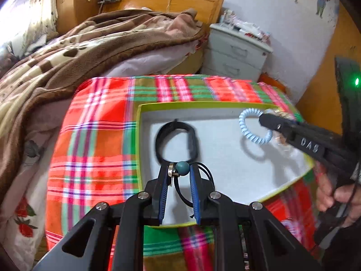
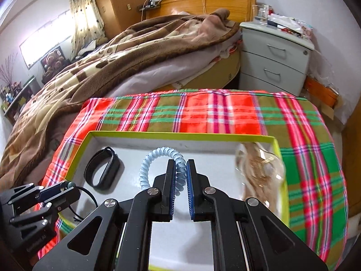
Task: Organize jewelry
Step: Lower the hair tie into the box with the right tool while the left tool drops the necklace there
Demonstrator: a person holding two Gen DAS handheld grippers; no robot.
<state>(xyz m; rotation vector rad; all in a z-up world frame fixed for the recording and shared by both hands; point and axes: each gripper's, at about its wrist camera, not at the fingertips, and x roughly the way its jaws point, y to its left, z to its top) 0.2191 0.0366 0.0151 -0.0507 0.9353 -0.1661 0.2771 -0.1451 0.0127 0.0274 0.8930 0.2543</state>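
Observation:
My left gripper [image 1: 180, 169] is shut on a black cord pendant with a teal bead [image 1: 182, 167] and a metal ring [image 1: 171, 172]; its cord loops [image 1: 206, 175] hang beside the fingers, over the near part of a shallow white box with a lime rim [image 1: 180, 104]. A black wristband [image 1: 176, 142] lies inside the box. My right gripper [image 2: 180, 169] is shut on a light blue spiral hair tie [image 2: 155, 155], held above the box floor at its right side. From the right wrist view the left gripper [image 2: 67, 184] appears at lower left, the wristband [image 2: 102, 169] beside it.
A clear bag of gold-coloured jewelry [image 2: 259, 174] lies in the box's right end. The box [image 2: 180, 135] rests on a red-and-green plaid cloth [image 2: 214, 113]. Behind are a bed with a brown blanket [image 2: 135, 56] and a grey nightstand [image 2: 275, 61]. A hand [image 1: 338, 196] grips the right tool.

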